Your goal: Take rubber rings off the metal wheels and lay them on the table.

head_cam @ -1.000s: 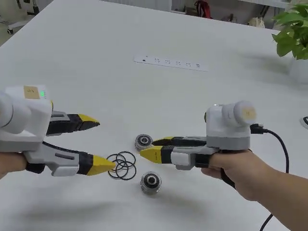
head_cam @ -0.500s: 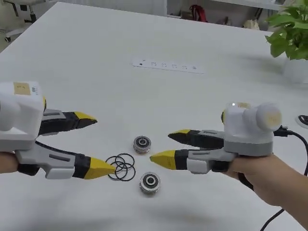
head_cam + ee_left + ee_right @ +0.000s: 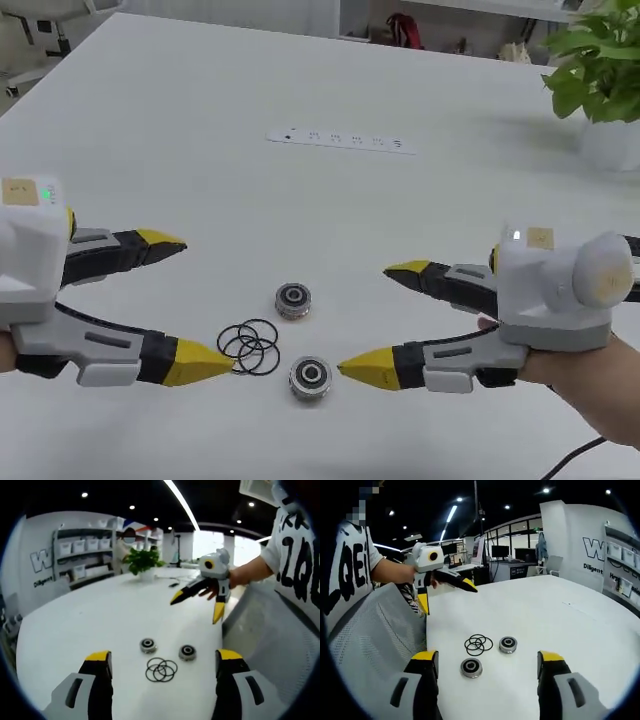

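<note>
left tongs: spread wide, pinching nothing. Held over the left of the table, tips pointed right. Near tip sat just left of the ring pile in the head view; contact could not be told.
right tongs: spread wide, nothing between the jaws. Held at the right by a hand, tips pointed left. Near tip was just right of the near wheel, apart from it.
rubber rings: thin, black, in 1 loose overlapping pile lying flat on the table. Exact count was not clear. Pile sat between the 2 tongs, closer to the left one.
metal wheels: 2, both lying flat on the table with hubs up, both right of the ring pile.
far wheel: just beyond the pile, apart from it.
near wheel: just right of the pile's near edge, close to it, no clear touch.
rings on wheels: could not tell whether any ring was left on either rim.
left gripper view: pile and 2 wheels lay ahead between its own yellow-tipped jaws, with the right tongs raised above the table beyond them.
right gripper view: same pile and 2 wheels ahead, with the left tongs raised beyond them.
table: white, plain.
power strip: white, flat, far centre.
plant: green leaves in a white pot, far right.
cable: black, near right corner.
</note>
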`<act>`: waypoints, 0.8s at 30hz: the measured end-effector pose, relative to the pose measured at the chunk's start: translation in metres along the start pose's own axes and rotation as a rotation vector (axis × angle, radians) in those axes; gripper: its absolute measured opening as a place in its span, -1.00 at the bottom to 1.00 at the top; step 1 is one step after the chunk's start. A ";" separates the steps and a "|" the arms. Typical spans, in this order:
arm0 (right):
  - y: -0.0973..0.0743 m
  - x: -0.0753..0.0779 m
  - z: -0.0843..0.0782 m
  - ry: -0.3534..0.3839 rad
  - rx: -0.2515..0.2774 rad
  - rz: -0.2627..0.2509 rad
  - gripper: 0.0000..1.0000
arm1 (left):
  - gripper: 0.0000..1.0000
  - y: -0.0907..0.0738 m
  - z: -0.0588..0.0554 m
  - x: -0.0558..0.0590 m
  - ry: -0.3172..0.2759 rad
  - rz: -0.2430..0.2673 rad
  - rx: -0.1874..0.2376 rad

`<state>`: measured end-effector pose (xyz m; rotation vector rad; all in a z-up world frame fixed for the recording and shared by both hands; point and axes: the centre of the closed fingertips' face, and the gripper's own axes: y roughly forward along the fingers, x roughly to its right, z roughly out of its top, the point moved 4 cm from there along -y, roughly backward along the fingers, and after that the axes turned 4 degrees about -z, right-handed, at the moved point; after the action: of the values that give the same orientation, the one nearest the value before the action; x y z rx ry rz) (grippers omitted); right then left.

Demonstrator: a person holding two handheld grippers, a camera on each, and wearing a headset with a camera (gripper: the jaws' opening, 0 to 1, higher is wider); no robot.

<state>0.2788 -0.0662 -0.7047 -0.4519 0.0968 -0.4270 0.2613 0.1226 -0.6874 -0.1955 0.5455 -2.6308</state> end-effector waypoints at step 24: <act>-0.013 0.004 -0.020 -0.064 -0.059 -0.033 0.64 | 0.87 -0.006 -0.007 0.002 -0.018 0.015 -0.014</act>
<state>0.2743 -0.0866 -0.7172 -0.5251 0.0405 -0.4423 0.2553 0.1292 -0.6914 -0.2185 0.5580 -2.6083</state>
